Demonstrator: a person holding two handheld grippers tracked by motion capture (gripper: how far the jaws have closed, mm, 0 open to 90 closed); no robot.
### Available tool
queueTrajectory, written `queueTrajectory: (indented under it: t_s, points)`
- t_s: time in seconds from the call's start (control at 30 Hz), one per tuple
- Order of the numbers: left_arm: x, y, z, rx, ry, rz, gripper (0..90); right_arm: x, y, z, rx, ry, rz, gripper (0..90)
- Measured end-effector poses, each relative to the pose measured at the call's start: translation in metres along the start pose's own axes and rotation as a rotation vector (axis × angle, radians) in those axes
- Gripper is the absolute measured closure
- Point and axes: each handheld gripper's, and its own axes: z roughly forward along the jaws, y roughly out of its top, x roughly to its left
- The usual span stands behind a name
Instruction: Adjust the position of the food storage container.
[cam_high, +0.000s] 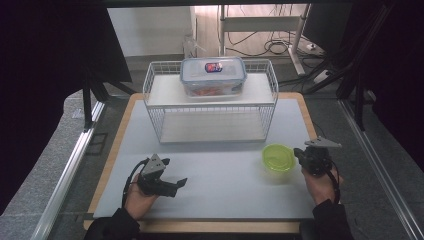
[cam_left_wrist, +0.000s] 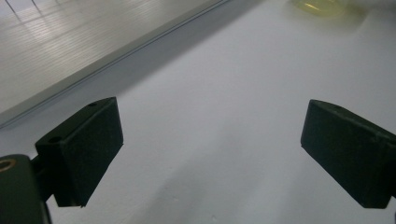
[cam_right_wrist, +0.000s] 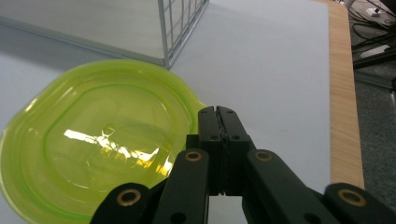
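Grey mat (cam_high: 215, 170) is covering the wooden tabletop (cam_high: 120, 125), wood edge showing around it. White wire basket rack (cam_high: 210, 100) is sitting on the mat toward the far side, with a clear lidded container (cam_high: 213, 76) resting on its upper shelf. Yellow-green plastic container (cam_high: 278, 157) is lying directly on the mat, just in front of the rack's right corner.

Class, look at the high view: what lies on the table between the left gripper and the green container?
Nothing: between the left gripper and the green container, the high view shows a bare stretch of grey table.
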Motion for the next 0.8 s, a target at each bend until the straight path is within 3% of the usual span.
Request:
queueTrajectory:
  t_s: [0.2,0.8]
  points:
    - [-0.001,0.000,0.001,0.007,-0.003,0.005,5.3,-0.002,-0.003,0.004,0.026,-0.008,0.001,89.4]
    - [-0.004,-0.001,0.006,0.030,-0.010,0.022,5.3,0.007,-0.004,0.012,0.058,0.044,0.002,88.8]
